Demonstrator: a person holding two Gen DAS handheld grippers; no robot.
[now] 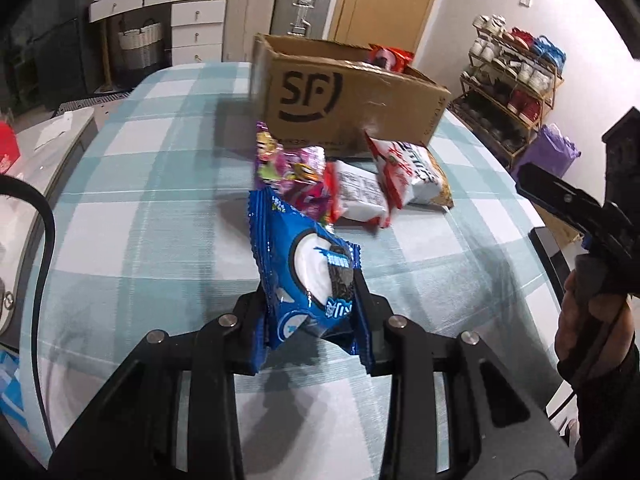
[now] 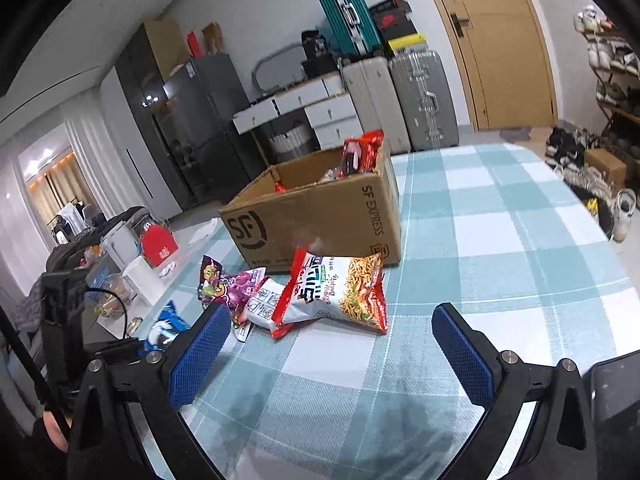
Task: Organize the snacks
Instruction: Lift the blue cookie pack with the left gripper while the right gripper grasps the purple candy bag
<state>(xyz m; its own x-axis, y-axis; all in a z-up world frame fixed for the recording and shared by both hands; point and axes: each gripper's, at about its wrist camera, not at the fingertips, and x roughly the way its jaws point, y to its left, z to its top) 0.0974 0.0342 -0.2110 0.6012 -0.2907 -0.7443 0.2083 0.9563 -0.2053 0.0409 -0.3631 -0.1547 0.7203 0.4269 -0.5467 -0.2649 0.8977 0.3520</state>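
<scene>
Snack packets: a blue packet (image 1: 308, 276) is clamped in my left gripper (image 1: 310, 300), raised off the checked worktop (image 2: 500, 240) before the cardboard box (image 2: 320, 216). My right gripper (image 2: 332, 344) stands with jaws wide and empty. A noodle packet (image 2: 340, 292), a white packet (image 2: 262, 300) and a purple packet (image 2: 232, 284) lie against the box front.

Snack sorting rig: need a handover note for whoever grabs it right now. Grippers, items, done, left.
Left gripper: shut on the blue snack packet, lifted off the checked tablecloth.
Right gripper: open, empty, hovering over the cloth short of the pile.
Cardboard box: open, with at least a red packet already inside.
Left on the cloth in front of the box: purple packet, white packet, noodle packet.
Next, probably: drop the blue one in the box, then the other three.
</scene>
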